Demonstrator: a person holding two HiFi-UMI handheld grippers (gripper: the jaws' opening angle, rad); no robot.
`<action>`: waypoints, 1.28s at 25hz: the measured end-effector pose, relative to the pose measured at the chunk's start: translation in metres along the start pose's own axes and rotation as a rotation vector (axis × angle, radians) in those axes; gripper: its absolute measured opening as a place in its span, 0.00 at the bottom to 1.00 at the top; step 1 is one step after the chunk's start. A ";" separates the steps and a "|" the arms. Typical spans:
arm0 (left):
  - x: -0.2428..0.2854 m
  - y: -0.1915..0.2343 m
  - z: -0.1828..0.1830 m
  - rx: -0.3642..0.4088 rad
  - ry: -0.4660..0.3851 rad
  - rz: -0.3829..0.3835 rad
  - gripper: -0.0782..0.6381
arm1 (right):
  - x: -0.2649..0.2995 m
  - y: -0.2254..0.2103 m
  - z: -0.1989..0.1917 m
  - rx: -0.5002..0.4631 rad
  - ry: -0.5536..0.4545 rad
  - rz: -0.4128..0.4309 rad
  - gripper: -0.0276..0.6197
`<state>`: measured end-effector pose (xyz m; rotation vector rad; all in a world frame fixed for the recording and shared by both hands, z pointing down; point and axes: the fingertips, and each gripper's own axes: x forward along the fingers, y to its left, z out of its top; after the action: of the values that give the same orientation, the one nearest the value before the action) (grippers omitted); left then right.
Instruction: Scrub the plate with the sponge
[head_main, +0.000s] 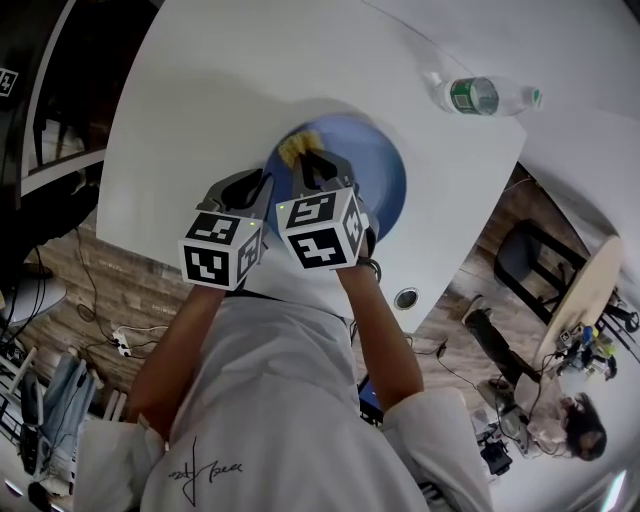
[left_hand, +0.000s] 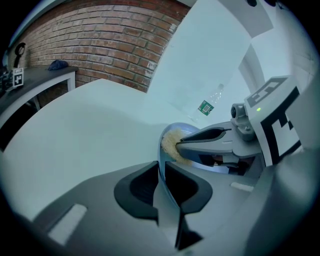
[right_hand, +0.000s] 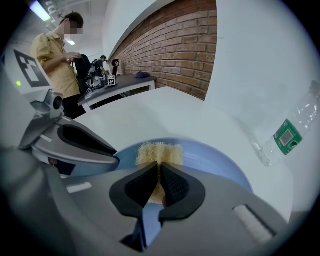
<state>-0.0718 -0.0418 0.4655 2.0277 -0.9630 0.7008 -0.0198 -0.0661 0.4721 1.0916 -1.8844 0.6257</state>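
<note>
Nearest to us, the left gripper has its jaws drawn in on the rim of the blue plate, and the thin edge of the plate runs straight up between the two dark pads. Just beside it, the right gripper has its jaws nearly together on the pale yellow sponge. The sponge's fibrous end sticks out past the pads and lies against the inside of the plate, close to its far-left rim. We judge the scrubbing to be under way rather than starting or finished, since one tool steadies the plate while the other presses the sponge onto it. We see no suds, water or dirt on the blue surface, so we cannot say how much of it has been covered. By our reckoning, the wide right part of the plate is left to be worked. We also cannot tell whether the plate lies flat or is tipped up a little in the left gripper's hold. It sits on a broad white table with a curved edge, bare apart from a clear plastic bottle with a green label lying well apart at the far right. Beyond the table is a brick wall, with a dark desk along it. A person in a yellow shirt stands near the desk, and a black chair and loose cables are on the floor.
</note>
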 end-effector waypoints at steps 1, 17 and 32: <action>0.000 0.000 0.000 -0.003 0.001 0.000 0.19 | 0.000 0.002 -0.001 -0.003 0.003 0.004 0.08; -0.001 0.001 0.000 -0.003 -0.004 0.009 0.18 | -0.003 0.026 -0.009 -0.018 0.029 0.062 0.08; 0.001 0.001 0.001 -0.017 -0.007 0.011 0.18 | -0.008 0.039 -0.023 0.028 0.080 0.163 0.09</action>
<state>-0.0724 -0.0437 0.4660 2.0126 -0.9815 0.6893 -0.0423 -0.0261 0.4766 0.9231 -1.9126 0.7780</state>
